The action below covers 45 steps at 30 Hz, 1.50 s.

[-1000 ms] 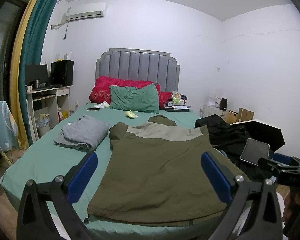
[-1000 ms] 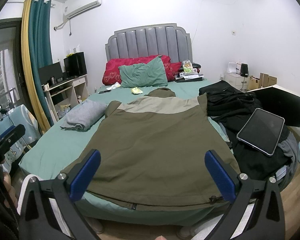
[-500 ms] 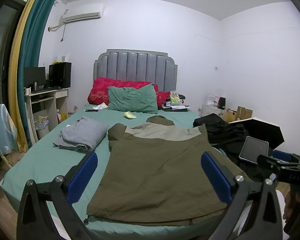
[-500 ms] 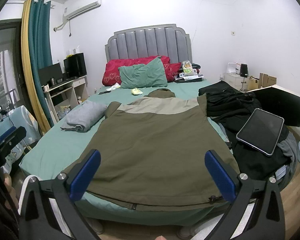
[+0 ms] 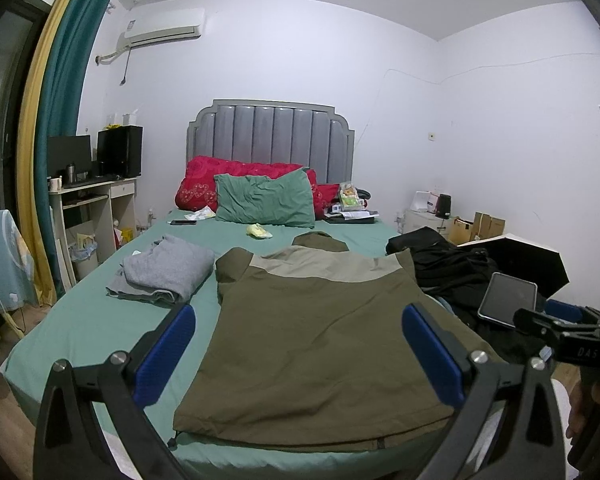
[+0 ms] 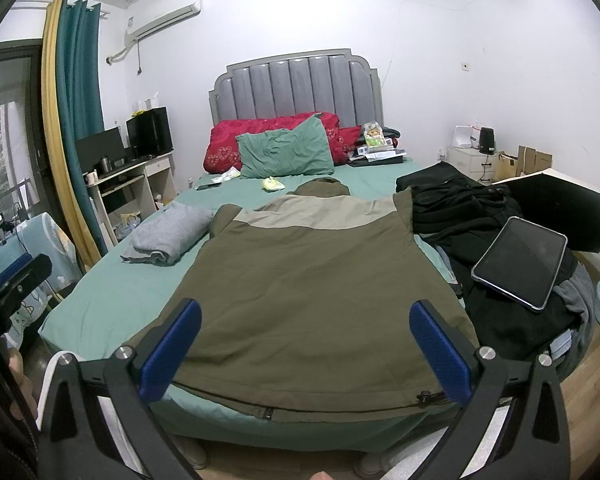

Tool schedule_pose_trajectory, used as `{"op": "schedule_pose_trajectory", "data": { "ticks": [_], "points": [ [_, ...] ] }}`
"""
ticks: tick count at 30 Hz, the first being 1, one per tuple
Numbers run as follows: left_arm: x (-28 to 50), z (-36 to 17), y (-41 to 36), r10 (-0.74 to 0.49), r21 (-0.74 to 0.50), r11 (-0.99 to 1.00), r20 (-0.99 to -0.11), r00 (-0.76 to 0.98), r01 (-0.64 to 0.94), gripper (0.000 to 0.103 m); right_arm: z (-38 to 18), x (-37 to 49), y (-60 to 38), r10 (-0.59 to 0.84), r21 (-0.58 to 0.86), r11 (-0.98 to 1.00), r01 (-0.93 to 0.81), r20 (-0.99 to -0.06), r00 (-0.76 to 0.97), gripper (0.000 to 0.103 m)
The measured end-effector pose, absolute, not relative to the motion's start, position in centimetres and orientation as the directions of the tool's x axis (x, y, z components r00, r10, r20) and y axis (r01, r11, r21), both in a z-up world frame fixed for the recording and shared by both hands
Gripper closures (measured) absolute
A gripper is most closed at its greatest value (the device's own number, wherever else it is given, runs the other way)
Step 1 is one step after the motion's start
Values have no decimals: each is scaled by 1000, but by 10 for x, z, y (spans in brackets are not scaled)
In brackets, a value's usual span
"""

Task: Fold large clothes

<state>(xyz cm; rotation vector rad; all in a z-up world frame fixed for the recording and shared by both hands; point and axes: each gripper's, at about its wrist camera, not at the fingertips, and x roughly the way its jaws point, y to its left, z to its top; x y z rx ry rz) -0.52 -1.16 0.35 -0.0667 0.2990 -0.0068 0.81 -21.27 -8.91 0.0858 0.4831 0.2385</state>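
An olive-green jacket [image 5: 320,340] with a tan yoke lies flat, back up, on the green bed [image 5: 92,328], hem toward me and sleeves tucked under. It also shows in the right wrist view [image 6: 312,292]. My left gripper [image 5: 298,356] is open and empty, held above the bed's foot edge over the hem. My right gripper [image 6: 306,348] is open and empty, also held over the hem. Neither touches the cloth.
A folded grey garment [image 5: 164,272] lies left of the jacket. A pile of black clothes [image 6: 472,216] with a tablet [image 6: 520,260] on it sits at the right. Pillows [image 5: 264,200] lie by the headboard. A desk [image 5: 96,208] stands at the left.
Both grippers stay open and empty. The left wrist view has tilted slightly upward; the right view has hardly moved.
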Motion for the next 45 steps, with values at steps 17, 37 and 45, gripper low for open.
{"op": "schedule_pose_trajectory", "data": {
  "ticks": [17, 37, 45],
  "points": [
    [-5, 4, -16, -17, -69, 998, -295, 955, -3, 0, -89, 8, -214, 247, 137, 969, -207, -451, 857, 0],
    [62, -11, -18, -46, -17, 999, -392, 919, 43, 0, -96, 59, -209, 231, 98, 973, -210, -478, 847, 0],
    [158, -38, 0, -50, -50, 998, -473, 880, 30, 0, -118, 153, -230, 191, 47, 980, -195, -518, 834, 0]
  ]
}}
